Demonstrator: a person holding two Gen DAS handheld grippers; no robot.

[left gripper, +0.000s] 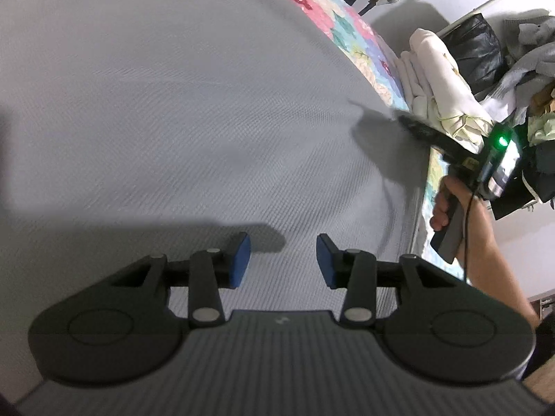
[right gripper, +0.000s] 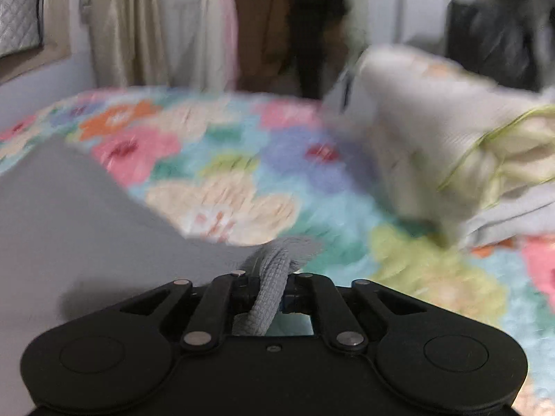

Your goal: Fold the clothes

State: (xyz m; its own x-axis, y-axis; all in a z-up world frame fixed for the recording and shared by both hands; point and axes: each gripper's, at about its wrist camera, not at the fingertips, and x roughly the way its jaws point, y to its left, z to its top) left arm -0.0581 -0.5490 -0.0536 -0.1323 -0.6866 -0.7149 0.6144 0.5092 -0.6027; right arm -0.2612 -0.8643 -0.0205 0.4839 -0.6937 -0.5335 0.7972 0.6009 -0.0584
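Left hand-held gripper (left gripper: 283,260): blue-padded fingers (left gripper: 241,260) spread wide apart, nothing between them, hovering low over the grey ribbed-knit garment (left gripper: 173,121). Its shadow fell on the cloth just ahead of the pads.

Right hand-held gripper (right gripper: 269,291): jaws drawn together, pinching a bunched fold of the same grey ribbed-knit garment (right gripper: 86,215) at its edge. The gathered cloth ran back between the fingers toward the gripper body. In the left wrist view this right hand-held gripper (left gripper: 407,123) sat at the garment's far right edge, held by the person's bare right hand (left gripper: 445,204), a green light lit on its body; the cloth rippled in creases near the pinch.

Garment lay spread mostly flat across the bed, covering much of the floral quilted bedspread in pink, blue, orange and cream (right gripper: 242,173). The bedspread showed past the garment's far and right edges.

A stack of folded cream and white cloth items (left gripper: 437,83) rested on the bedspread, beyond the right gripper, near the bed's edge. Right wrist view was motion-blurred. Hanging clothes in pale and brown tones (right gripper: 242,27) stood behind the bed. A black bag (left gripper: 475,52) and a heap of mixed clothing (left gripper: 534,69) sat off to the right.
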